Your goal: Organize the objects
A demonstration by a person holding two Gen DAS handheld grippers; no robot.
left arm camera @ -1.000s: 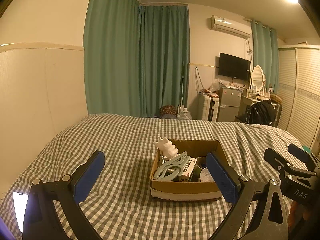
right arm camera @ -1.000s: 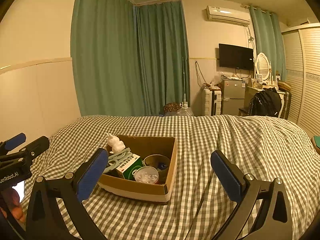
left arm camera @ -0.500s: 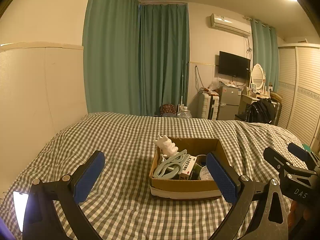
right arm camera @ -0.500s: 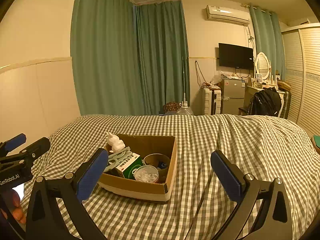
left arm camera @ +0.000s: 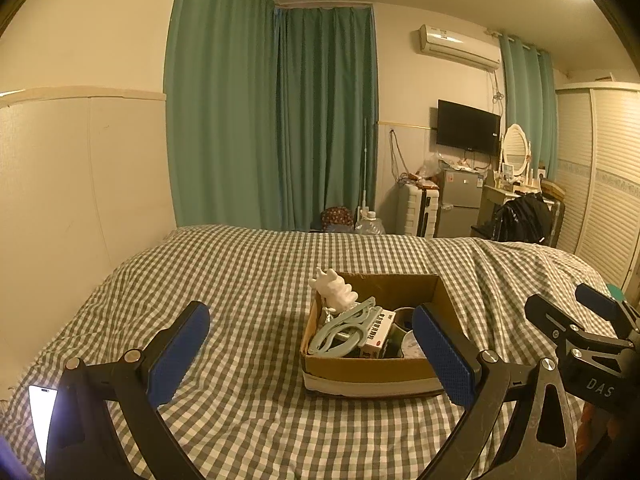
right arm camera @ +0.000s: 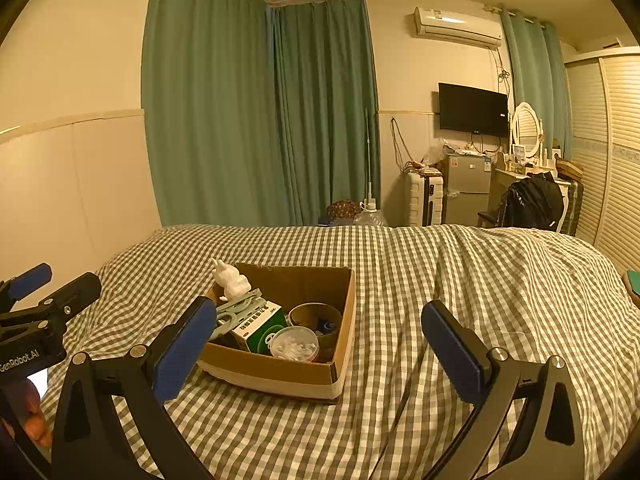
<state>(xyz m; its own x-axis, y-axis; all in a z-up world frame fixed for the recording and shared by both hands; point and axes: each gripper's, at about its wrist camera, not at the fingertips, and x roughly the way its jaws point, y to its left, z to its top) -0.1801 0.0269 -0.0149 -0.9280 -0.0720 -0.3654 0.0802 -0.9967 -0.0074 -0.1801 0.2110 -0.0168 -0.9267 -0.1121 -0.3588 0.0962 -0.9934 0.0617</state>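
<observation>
Checkered bed [left arm camera: 248, 280] fills the lower frame, cardboard box [left arm camera: 372, 372] of odds and ends sits center. Left hand-held gripper [left arm camera: 312, 356] and right hand-held gripper [right arm camera: 320, 348] both spread wide, holding nothing.

Left tongs [left arm camera: 310, 350] and right tongs [right arm camera: 318, 346] — both spread wide, empty, side by side.

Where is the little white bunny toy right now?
The white bunny figure stands in the far left corner of the cardboard box on the checked bed, just behind the pale green hanger.
</observation>
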